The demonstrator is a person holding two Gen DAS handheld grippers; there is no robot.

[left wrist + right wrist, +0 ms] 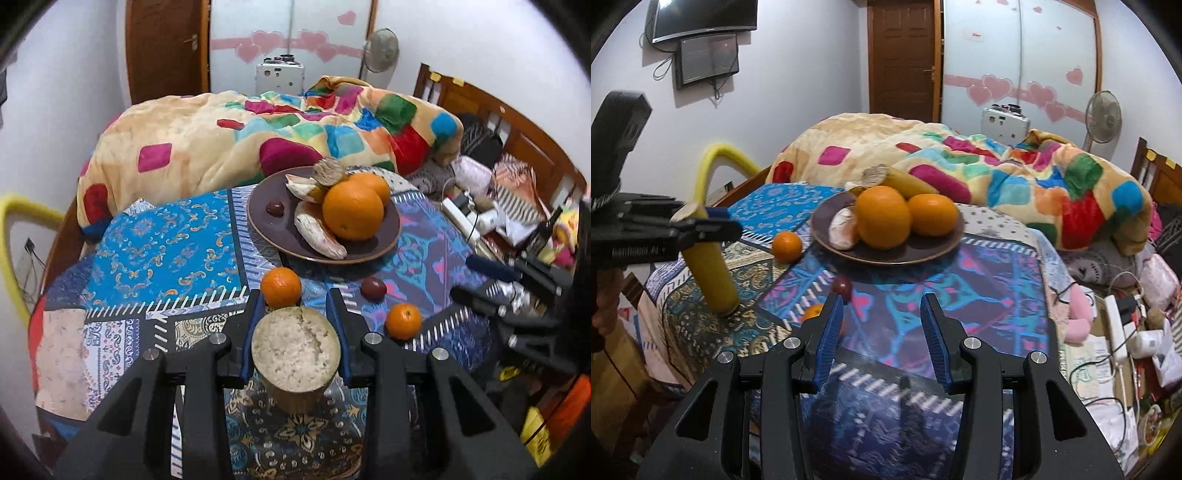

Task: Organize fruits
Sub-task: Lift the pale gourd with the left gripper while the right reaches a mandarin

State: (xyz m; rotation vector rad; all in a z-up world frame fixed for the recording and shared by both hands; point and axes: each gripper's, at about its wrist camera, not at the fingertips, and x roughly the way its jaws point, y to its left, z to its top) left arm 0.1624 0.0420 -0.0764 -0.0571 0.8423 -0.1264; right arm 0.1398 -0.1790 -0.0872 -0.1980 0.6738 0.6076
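Left gripper [295, 325] clamped on yellow stalk piece [295, 354] near bed's front edge, right gripper [882, 332] parted, empty; risk: tilted stalk slipping, knocking small orange [280, 287] beside plate [280, 236].

Left wrist cam is sitting behind its own fingers [334, 325], looking fwd and down across the bed [166, 251], close to the surface. Right wrist cam is doing likewise from further right, set slightly further back, fingers [932, 332] in the lower frame. Both views are sharing the plate [269, 229] [827, 236], blanket [207, 136] [1015, 173], door and fan. Each cam is also catching the other gripper at its frame edge.
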